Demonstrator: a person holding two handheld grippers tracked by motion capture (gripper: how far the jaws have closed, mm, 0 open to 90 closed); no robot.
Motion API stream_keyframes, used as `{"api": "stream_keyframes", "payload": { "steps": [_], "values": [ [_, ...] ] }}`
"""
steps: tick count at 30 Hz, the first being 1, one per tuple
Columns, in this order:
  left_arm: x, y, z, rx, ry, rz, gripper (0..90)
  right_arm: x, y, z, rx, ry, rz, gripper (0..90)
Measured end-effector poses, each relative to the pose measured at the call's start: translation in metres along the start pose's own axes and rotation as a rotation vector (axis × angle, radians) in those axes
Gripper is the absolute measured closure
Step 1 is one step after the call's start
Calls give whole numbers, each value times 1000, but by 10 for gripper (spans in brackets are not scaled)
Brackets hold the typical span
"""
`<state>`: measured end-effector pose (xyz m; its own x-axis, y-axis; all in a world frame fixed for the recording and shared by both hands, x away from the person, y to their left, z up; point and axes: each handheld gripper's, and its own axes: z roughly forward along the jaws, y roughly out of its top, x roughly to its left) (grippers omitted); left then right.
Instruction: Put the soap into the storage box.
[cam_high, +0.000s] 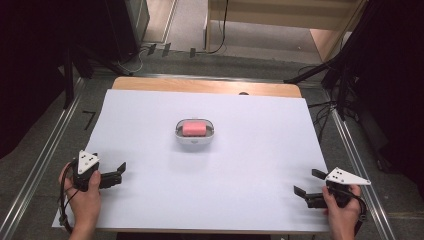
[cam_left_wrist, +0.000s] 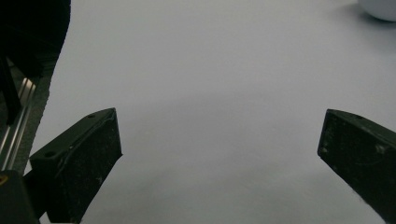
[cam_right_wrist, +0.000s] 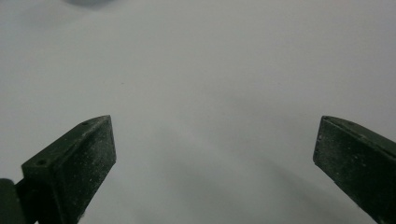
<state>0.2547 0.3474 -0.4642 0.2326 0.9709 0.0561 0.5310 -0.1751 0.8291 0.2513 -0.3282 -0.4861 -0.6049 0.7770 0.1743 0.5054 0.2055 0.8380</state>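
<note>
While we look down from the high view, we see the white surface (cam_high: 240, 200) taking up most of the frame, with a strip of bare wood showing along its upper edge. Near the centre of the frame, slightly toward the top, sits a small white dish (cam_high: 195, 137) with rounded corners, and a pink block (cam_high: 194, 128) lies inside it. In the lower left of the frame, the left hand (cam_high: 85, 192) holds the left gripper (cam_high: 121, 171), whose jaws stand apart and point toward the right side of the frame with nothing between them. In the lower right, the right hand (cam_high: 340, 207) holds the right gripper (cam_high: 309, 182), its jaws likewise spread and pointing toward the left side of the frame, also empty. Both grippers are well apart from the dish and from each other. A grey three-cornered plate sits on top of each.

From the left gripper view we see the left gripper (cam_left_wrist: 219, 142) with its two black jaws wide apart over bare white surface (cam_left_wrist: 201, 70); the rim of the white dish (cam_left_wrist: 380, 9) cuts into the upper right corner, and a metal rail (cam_left_wrist: 16, 116) runs along the left edge. From the right gripper view, the right gripper (cam_right_wrist: 215, 140) shows the same wide gap over plain white surface (cam_right_wrist: 210, 60), with a blurred dark shape at the upper left edge that we cannot identify.
</note>
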Motion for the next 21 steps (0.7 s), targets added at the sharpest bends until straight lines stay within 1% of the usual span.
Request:
{"api": "stream_keyframes", "payload": {
  "steps": [2, 7, 8, 10, 14, 17, 19, 21],
  "values": [
    [0, 0, 0, 0, 0, -1, 0, -1, -3, -4, -6, -8, 10, 0],
    [0, 0, 0, -1, -1, -2, 1, -2, -10, -15, -43, -38, 18, 0],
    [0, 0, 0, 0, 0, -1, 1, -1, -11, -17, -47, -40, 27, 0],
    [0, 0, 0, -2, 0, -1, 1, 0, -13, -21, -49, -51, 24, 0],
    [-1, 0, 0, -1, 3, 4, 1, 0, -18, -28, -69, -55, 36, 0],
    [-1, 0, 0, -2, 3, 4, 1, -1, -21, -29, -71, -61, 39, 0],
    [-1, 0, 0, -1, 3, 4, 1, -1, -21, -28, -61, -61, 43, 0],
    [-1, 0, 0, 0, 4, 2, 1, 0, -22, -24, -25, -56, 39, 0]
  ]
}}
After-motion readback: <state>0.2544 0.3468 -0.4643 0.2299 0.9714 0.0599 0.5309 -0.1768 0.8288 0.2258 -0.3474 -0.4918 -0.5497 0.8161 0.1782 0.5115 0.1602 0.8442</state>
